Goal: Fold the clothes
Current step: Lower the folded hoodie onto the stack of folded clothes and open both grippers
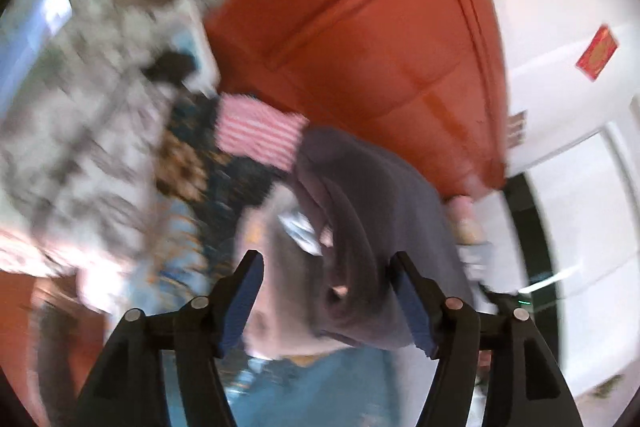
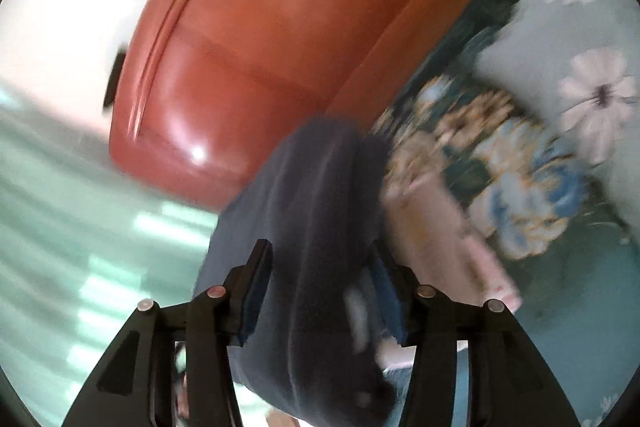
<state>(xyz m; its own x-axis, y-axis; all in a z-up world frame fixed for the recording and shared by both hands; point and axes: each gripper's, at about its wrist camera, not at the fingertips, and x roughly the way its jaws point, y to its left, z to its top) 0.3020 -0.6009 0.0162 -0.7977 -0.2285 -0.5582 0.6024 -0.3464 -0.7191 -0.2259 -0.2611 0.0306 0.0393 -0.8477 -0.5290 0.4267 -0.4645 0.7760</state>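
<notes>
Both views are smeared with blur, so I read only the coarse layout. In the left wrist view my left gripper [image 1: 328,299] has its fingers [image 1: 244,303] spread wide, with a bunched dark grey garment [image 1: 372,211] running up between them; the cloth lies close against the right-hand blue pad, but the fingers are parted and I cannot tell whether either pad touches it. A pale inner layer of fabric shows beside the grey folds. Beyond it lies a pink-and-white striped cloth [image 1: 260,135], and behind that the red-brown leather headboard [image 1: 372,39]. To the left sits a heap of grey-and-white patterned fabric [image 1: 92,115]. In the right wrist view my right gripper [image 2: 320,291] is likewise parted, the same garment [image 2: 308,227], looking navy here, draped thickly between its fingers [image 2: 256,291] and hanging over the floral bedspread [image 2: 500,179]. A floral pillow [image 2: 568,95] lies to the right, near the headboard [image 2: 288,35].
</notes>
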